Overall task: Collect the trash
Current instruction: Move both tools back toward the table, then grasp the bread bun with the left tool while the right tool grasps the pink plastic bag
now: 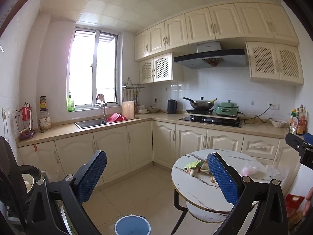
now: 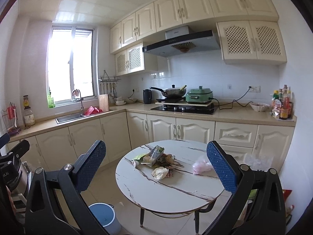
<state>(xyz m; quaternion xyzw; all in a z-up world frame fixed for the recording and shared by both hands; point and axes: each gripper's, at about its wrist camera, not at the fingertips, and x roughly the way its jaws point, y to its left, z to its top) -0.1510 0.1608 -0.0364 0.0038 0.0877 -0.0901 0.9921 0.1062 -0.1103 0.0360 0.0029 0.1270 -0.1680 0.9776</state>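
No legible text anywhere.

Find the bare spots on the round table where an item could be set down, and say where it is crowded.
The round table is bare across its near half, below the bread roll. A smaller free patch lies along the far rim, behind the pink bag. The trash pile crowds the middle-left.

- Wok (image 2: 173, 92) on hob, green cooker (image 2: 199, 96) just beside.
- Black kettle (image 2: 147, 96) on counter.
- Sink (image 2: 69, 117) under window (image 2: 70, 65).
- Bottles (image 2: 282, 107) at counter's end.
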